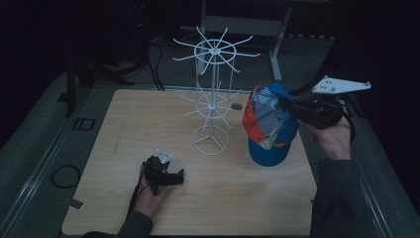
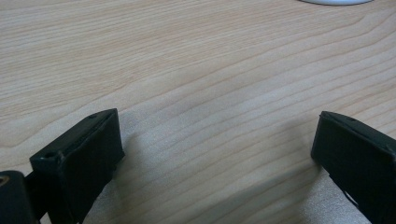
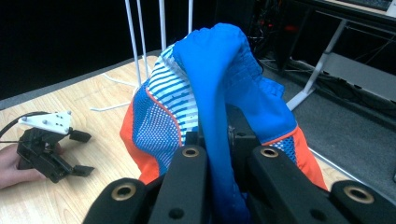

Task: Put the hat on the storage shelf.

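- my right gripper [image 1: 289, 106] is clamped on the back fabric of the blue and orange cap [image 1: 267, 124], holding it in the air over the table's [image 1: 148, 124] right side, just beside the white wire rack [image 1: 213, 94].
- my left gripper [image 1: 171, 177] rests on the wood, jaws wide apart, holding nothing.
- i judge i'm carrying the cap toward a rack prong; next it needs lining up with one arm.

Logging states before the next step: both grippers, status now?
Left gripper: open, empty, low over the table.
Right gripper: shut on the cap.
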### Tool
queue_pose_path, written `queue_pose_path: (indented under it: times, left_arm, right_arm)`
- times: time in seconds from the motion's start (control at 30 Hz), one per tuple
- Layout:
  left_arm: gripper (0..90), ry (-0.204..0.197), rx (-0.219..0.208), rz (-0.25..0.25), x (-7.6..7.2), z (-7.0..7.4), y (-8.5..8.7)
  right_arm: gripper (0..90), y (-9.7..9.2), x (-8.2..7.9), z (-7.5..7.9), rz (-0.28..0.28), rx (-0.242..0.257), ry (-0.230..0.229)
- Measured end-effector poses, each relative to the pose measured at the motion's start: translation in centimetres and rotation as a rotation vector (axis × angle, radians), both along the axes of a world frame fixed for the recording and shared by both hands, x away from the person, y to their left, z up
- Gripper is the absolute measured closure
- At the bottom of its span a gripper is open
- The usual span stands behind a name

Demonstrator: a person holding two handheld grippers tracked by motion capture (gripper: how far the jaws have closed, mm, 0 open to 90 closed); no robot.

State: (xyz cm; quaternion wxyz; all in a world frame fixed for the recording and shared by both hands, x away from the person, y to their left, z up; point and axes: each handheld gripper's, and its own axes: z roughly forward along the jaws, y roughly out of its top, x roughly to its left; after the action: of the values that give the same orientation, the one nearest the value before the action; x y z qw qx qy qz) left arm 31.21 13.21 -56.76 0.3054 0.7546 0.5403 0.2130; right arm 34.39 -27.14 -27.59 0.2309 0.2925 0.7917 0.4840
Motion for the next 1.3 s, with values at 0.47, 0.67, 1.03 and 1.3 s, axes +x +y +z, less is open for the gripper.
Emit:
queue_pose_path:
  times: [0.47,0.67,1.03,1.3]
  left_arm:
    - [2.4,0.0,0.0,0.0,0.0,0.0,0.0]
    - [2.4,0.001,0.001,0.0,0.0,0.0,0.0]
    - [2.4,0.0,0.001,-0.001,0.0,0.0,0.0]
    - [2.4,0.003,0.004,-0.003,0.0,0.0,0.0]
  right_arm:
    - [87.3,0.2,0.4,0.9,-0.003,0.009,-0.015]
    - [87.3,0.2,0.6,1.1,-0.005,0.014,-0.022]
    - [87.2,0.2,0.6,1.7,0.01,0.028,-0.037]
    - [87.2,0.2,0.8,2.7,0.008,0.052,-0.056]
